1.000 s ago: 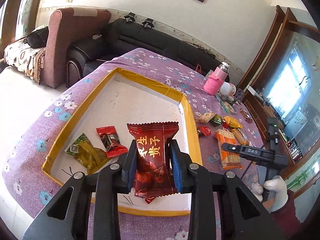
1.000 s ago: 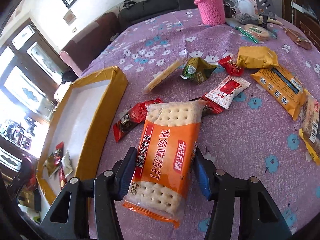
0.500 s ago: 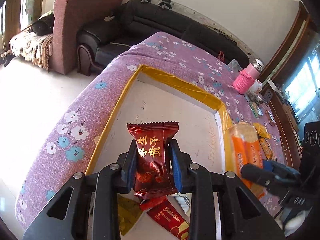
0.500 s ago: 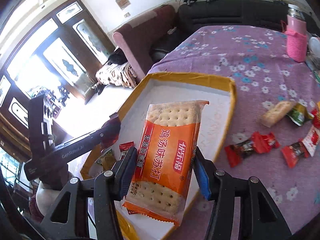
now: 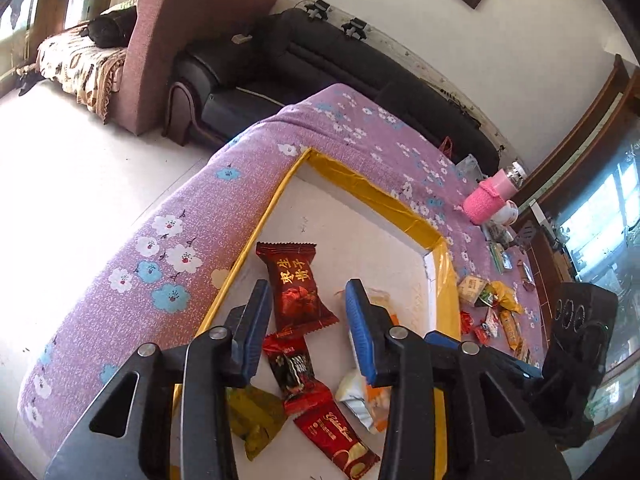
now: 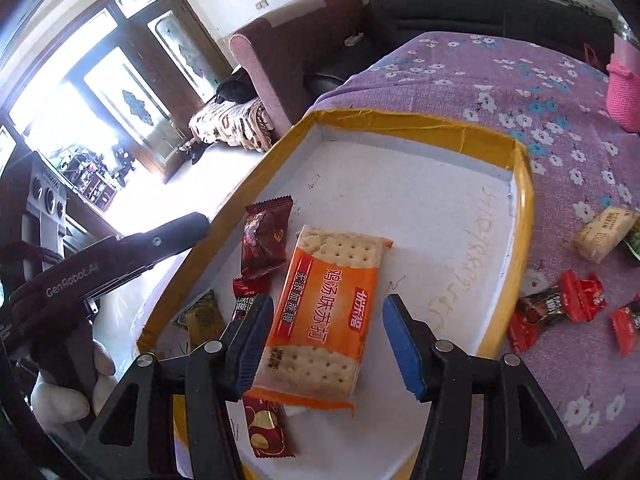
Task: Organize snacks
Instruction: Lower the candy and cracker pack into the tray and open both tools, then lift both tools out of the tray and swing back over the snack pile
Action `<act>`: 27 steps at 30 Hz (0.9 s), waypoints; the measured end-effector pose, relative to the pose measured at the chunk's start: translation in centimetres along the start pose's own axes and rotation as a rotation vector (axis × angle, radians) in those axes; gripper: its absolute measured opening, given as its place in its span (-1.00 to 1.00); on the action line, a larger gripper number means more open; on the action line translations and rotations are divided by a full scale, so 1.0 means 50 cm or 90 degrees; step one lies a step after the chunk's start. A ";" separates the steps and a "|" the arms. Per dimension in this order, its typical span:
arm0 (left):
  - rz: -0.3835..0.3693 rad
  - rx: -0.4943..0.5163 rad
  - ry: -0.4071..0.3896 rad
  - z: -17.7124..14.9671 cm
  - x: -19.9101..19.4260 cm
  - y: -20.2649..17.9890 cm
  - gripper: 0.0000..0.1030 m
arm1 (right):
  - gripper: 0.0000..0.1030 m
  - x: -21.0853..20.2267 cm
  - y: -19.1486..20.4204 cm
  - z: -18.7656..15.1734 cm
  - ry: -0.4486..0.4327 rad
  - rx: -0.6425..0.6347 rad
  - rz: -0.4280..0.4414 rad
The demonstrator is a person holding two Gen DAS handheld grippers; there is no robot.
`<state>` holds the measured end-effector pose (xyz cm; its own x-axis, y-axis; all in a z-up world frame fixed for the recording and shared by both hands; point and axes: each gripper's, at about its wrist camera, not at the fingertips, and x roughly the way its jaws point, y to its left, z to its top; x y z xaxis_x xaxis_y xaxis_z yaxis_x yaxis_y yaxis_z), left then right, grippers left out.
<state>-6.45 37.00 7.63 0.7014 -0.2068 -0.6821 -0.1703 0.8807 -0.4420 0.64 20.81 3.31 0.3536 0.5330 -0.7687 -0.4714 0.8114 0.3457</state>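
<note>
Both grippers are letting go over the yellow-rimmed tray [image 6: 520, 208]: the left gripper [image 5: 308, 328] is opening, its dark red candy [image 5: 296, 284] now lying loose between the fingers, and the right gripper [image 6: 328, 340] is opening off the orange cracker pack [image 6: 332, 312], so two more snacks are landing inside.

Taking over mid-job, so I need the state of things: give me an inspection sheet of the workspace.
Surface: purple floral tablecloth.
Job's things: yellow-rimmed tray holds the orange cracker pack, dark red candy and a few small wrappers.
Clutter: loose snacks beside the tray; pink bottle.
Grippers: left gripper opening, pads clear of the candy; right gripper opening around the crackers, not pressing.
Cables: nothing seen.
Surroundings: black sofa, pink armchair.
</note>
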 end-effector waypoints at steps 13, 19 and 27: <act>-0.173 0.005 -0.218 -0.071 -0.370 -0.110 0.36 | 0.20 -0.404 -0.162 -0.144 -0.207 0.072 -0.062; -0.050 0.011 -0.393 -0.093 -0.612 -0.093 0.39 | 0.23 -0.674 -0.218 -0.241 -0.334 0.101 -0.130; 0.354 0.073 -0.572 -0.070 -0.804 -0.110 0.66 | 0.40 -1.015 -0.231 -0.283 -0.527 0.099 -0.199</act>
<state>-36.14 38.97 35.42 0.8066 0.5869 -0.0707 -0.5911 0.7990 -0.1102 -23.32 -18.99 30.70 0.9449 0.2359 -0.2271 -0.1622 0.9397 0.3012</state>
